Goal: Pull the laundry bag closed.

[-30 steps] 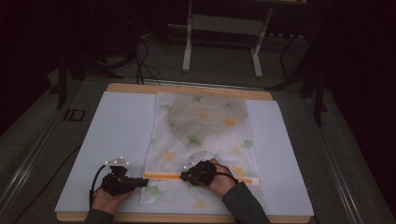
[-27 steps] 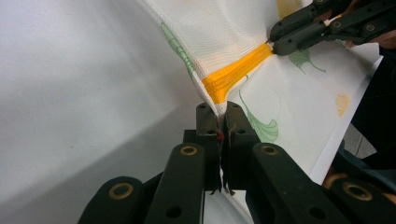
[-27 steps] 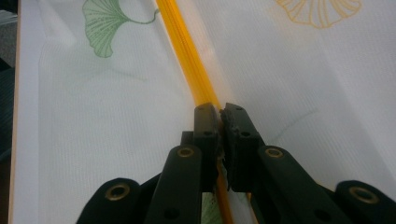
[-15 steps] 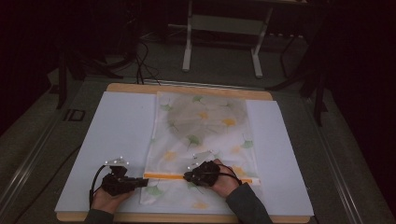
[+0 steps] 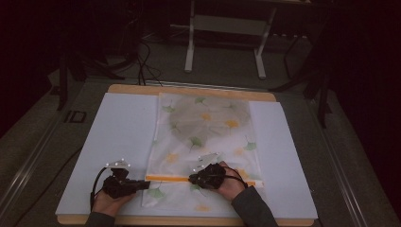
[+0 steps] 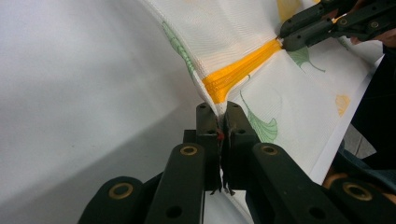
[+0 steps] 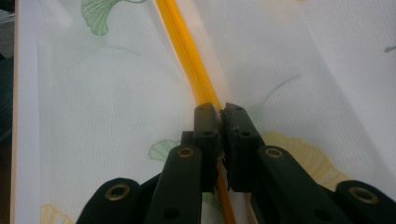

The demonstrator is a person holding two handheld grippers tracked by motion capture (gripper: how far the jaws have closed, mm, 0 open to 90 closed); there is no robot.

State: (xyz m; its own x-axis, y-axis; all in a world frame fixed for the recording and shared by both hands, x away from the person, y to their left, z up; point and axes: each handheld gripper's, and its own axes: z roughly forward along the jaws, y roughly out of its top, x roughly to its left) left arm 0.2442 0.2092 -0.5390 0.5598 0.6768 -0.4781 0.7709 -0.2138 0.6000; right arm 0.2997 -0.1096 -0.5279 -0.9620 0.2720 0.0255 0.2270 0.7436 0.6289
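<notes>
A white mesh bag (image 5: 208,127) printed with green and yellow leaves lies flat on a white board. An orange zipper (image 5: 170,178) runs across its near end. My left gripper (image 5: 145,183) is shut on the bag's left edge at the zipper's end; in the left gripper view its jaws (image 6: 221,109) pinch the fabric where the orange zipper (image 6: 238,70) starts. My right gripper (image 5: 193,178) is shut on the zipper partway along, and also appears across the bag (image 6: 282,42). In the right gripper view the jaws (image 7: 219,112) clamp the orange zipper (image 7: 184,46), which stretches away ahead.
The white board (image 5: 118,132) rests on a wooden tabletop (image 5: 189,90). A metal stand (image 5: 224,42) and cables sit on the dark floor beyond the table. Something round shows faintly through the far half of the bag (image 5: 210,116).
</notes>
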